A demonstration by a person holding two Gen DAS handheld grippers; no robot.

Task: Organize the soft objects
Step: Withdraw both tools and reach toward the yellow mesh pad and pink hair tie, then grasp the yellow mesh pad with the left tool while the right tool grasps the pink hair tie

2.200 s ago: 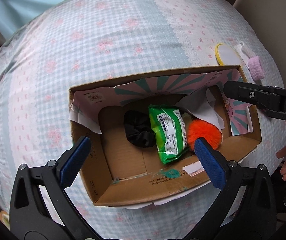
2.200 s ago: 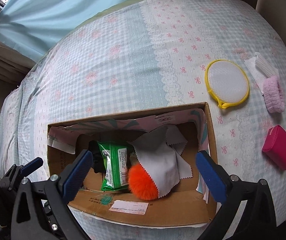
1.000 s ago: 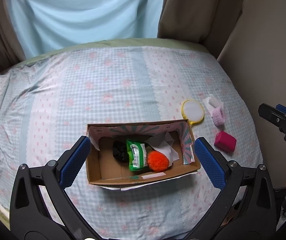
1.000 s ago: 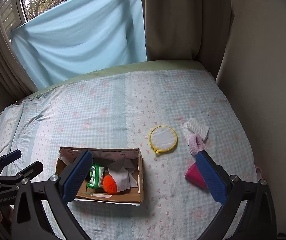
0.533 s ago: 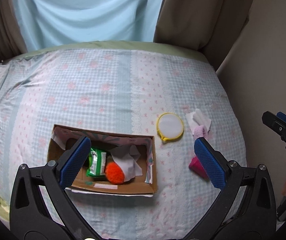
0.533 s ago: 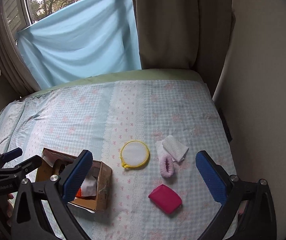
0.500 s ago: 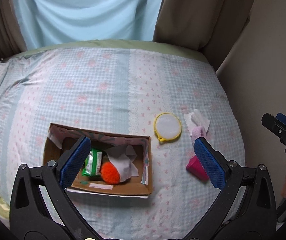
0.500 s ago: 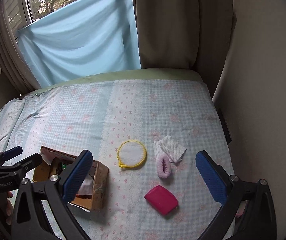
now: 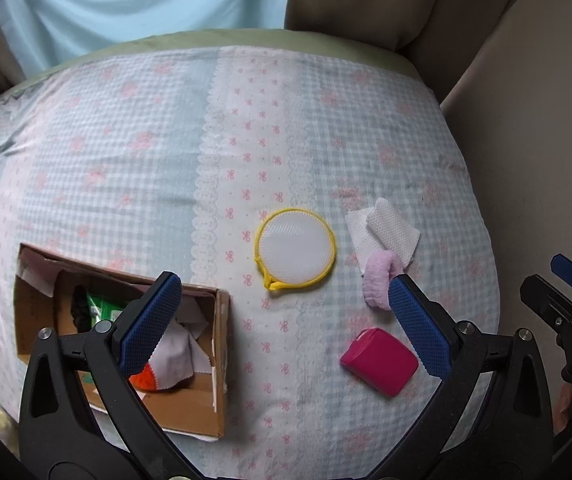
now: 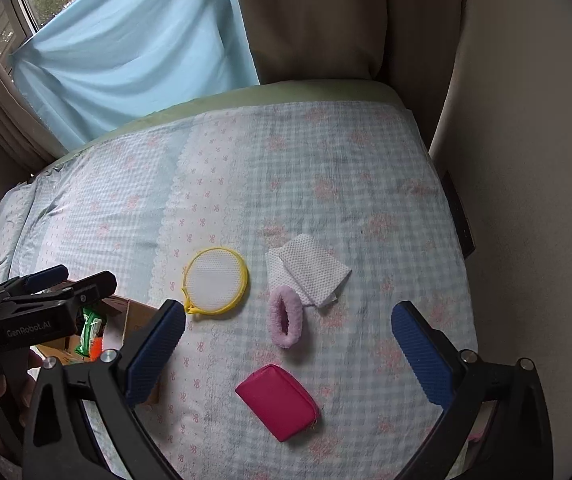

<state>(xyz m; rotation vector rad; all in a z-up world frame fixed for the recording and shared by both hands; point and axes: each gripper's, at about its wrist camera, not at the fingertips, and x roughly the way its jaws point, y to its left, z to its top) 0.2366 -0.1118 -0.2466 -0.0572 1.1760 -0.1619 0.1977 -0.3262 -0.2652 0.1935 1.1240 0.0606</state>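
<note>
Right wrist view gives you the clearest look at the loose pieces on the checked bedspread [image 10: 326, 168]: a yellow-rimmed mesh disc [image 10: 215, 281], a folded white mesh cloth [image 10: 312, 270], a pink fluffy scrunchie [image 10: 285, 321] touching that cloth's near edge, and a magenta pouch [image 10: 278, 401] nearest you. Your right gripper [image 10: 288, 354] hangs above them with fingers spread wide, holding nothing, and your left gripper [image 9: 284, 326] is just as wide and empty. Its left finger [image 9: 150, 322] blocks part of the cardboard box [image 9: 190, 412] (the box sits well left of the loose pieces), which holds an orange pom-pom [image 9: 144, 380], a grey cloth [image 9: 174, 350], a green packet [image 9: 104, 308] and what may be a black scrunchie [image 9: 79, 309]. Curtains [image 10: 138, 48] hang behind the bed.
</note>
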